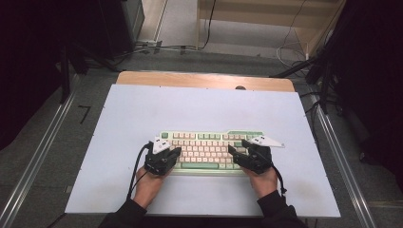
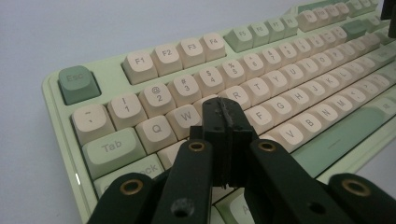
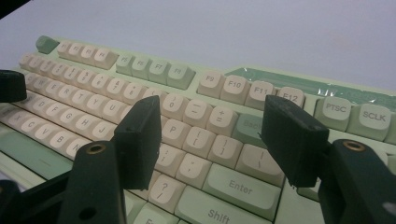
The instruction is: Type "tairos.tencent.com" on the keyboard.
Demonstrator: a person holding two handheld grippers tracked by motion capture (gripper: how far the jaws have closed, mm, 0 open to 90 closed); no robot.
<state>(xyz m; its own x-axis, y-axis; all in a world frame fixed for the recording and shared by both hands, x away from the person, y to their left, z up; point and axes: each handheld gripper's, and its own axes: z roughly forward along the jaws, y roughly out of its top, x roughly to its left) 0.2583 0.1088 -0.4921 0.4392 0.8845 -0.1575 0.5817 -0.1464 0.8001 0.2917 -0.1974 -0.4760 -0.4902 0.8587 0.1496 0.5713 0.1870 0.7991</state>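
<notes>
A pale green keyboard with cream keys lies near the middle of the white desk, just below centre of the high view. The left gripper hovers over its left end, jaws pressed together with nothing between them, above the letter keys. The right gripper hangs over the right end, jaws spread wide and empty, above the Enter key.
</notes>
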